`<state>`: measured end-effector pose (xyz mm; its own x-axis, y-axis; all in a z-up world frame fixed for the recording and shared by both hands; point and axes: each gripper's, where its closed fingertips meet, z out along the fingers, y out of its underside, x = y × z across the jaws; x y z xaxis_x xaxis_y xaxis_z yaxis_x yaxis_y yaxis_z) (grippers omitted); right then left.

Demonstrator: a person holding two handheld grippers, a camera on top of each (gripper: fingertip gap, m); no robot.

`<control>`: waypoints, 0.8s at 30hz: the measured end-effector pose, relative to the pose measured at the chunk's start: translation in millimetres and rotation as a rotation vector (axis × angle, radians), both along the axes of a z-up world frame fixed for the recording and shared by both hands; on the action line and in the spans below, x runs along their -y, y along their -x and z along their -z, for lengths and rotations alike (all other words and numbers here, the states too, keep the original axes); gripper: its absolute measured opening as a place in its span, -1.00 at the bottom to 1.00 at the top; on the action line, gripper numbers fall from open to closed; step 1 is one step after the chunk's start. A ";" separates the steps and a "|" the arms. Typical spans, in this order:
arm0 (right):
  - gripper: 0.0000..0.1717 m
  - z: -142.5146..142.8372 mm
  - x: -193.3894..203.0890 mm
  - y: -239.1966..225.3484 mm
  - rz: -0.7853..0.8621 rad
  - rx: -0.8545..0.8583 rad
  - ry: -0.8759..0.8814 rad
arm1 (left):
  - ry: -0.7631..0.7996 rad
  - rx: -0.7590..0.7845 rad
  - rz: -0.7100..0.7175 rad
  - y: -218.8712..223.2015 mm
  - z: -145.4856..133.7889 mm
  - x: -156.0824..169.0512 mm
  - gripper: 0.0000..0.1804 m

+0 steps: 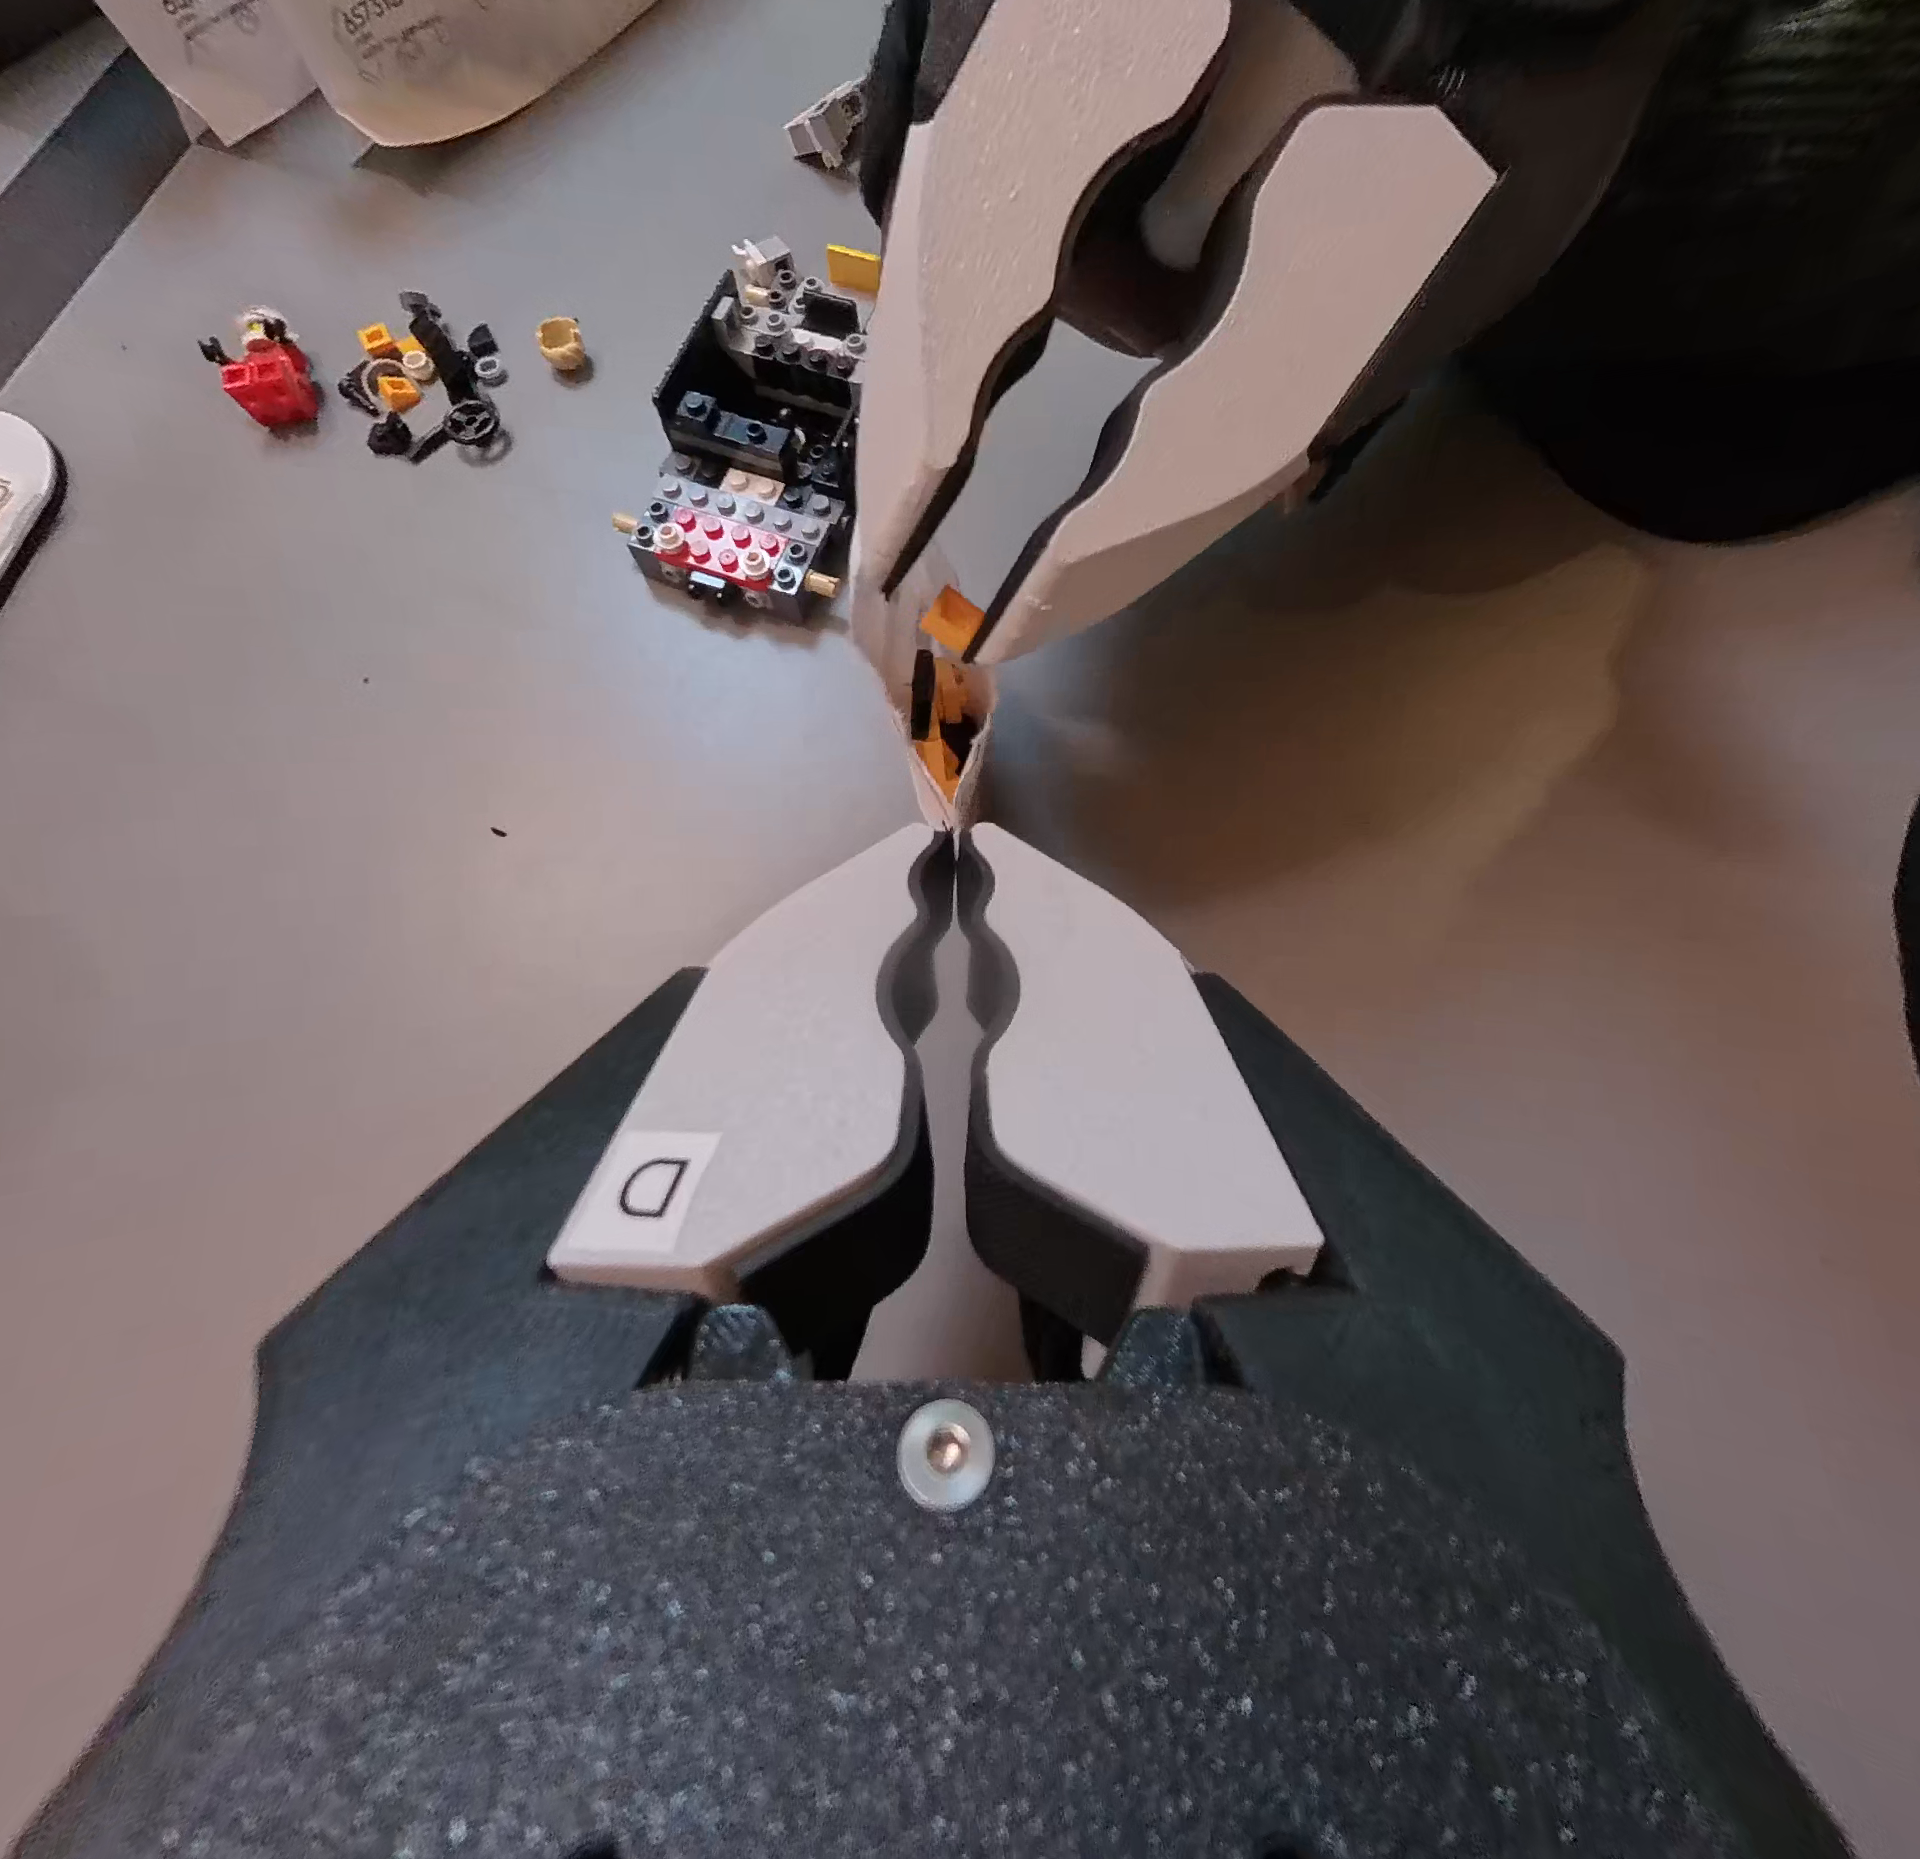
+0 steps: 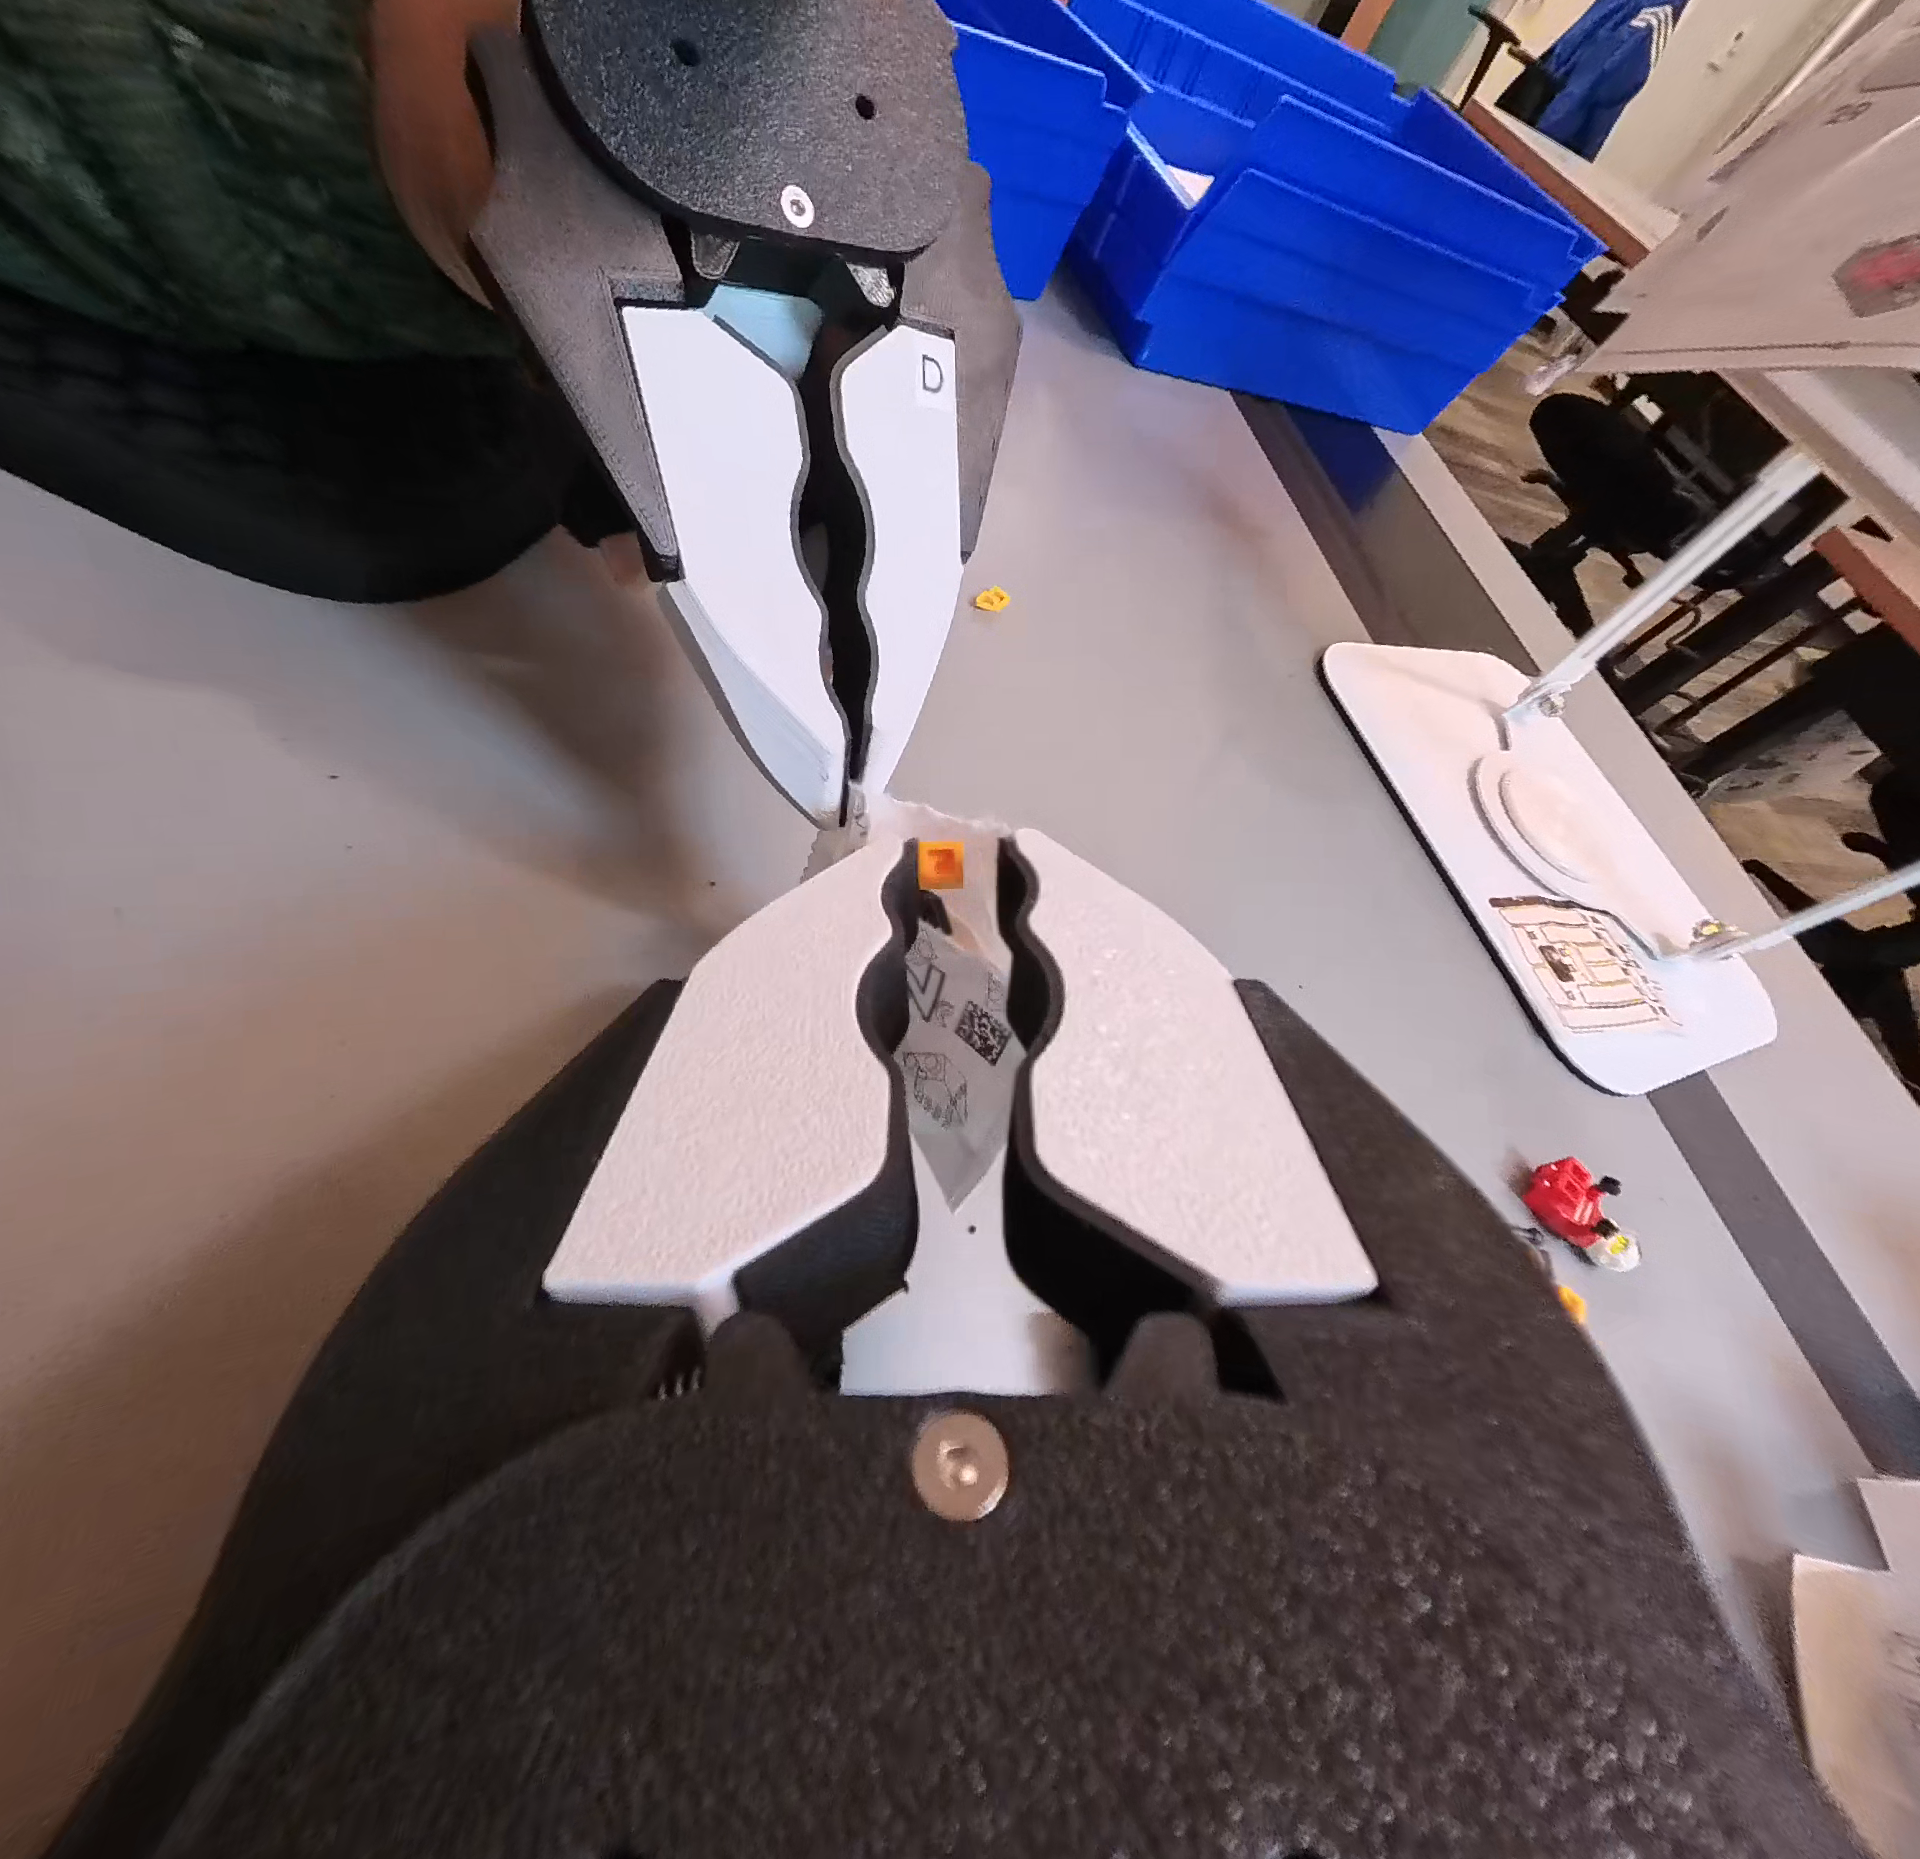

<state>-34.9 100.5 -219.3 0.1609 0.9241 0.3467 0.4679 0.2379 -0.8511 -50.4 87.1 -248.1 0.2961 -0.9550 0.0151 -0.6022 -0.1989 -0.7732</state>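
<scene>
My left gripper (image 1: 953,841) is clenched on the torn corner of a small white paper bag (image 1: 971,770), fingertips pinched together on the paper edge. My right gripper (image 2: 951,853) stands slightly parted around the same bag's mouth; whether its pads press the paper I cannot tell. Held from two sides like this, the bag gapes between the two grippers, so the orange and black bricks (image 1: 940,718) inside show, and one orange brick (image 2: 940,866) sits at the lip between my right fingertips (image 2: 1049,864).

Beyond the bag, on the grey table (image 1: 416,770), stands a half-built brick model (image 1: 753,448), and farther left a scatter of small loose pieces (image 1: 426,375) and a red piece (image 1: 268,381). Larger paper bags (image 1: 416,33) lie at the table's far edge. Blue bins (image 2: 1299,220) are stacked across the table, and a white base plate (image 2: 1455,770) lies nearby.
</scene>
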 end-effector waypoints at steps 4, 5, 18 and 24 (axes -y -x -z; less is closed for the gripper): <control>-0.76 -3.6 -0.3 -0.2 0.002 -0.014 -0.008 | 0.015 0.005 0.014 1.0 -0.3 2.8 -1.00; -0.74 -4.5 -1.3 -0.6 0.007 -0.017 -0.010 | 0.022 0.013 0.020 0.7 -1.1 4.1 -1.00; -0.63 17.7 3.1 -7.5 -0.019 0.001 0.410 | -0.056 -0.014 0.102 3.6 -1.6 13.1 -1.00; -0.70 7.7 3.8 -19.8 -0.064 -0.080 0.614 | -0.071 -0.025 0.114 7.7 -1.3 14.0 -1.00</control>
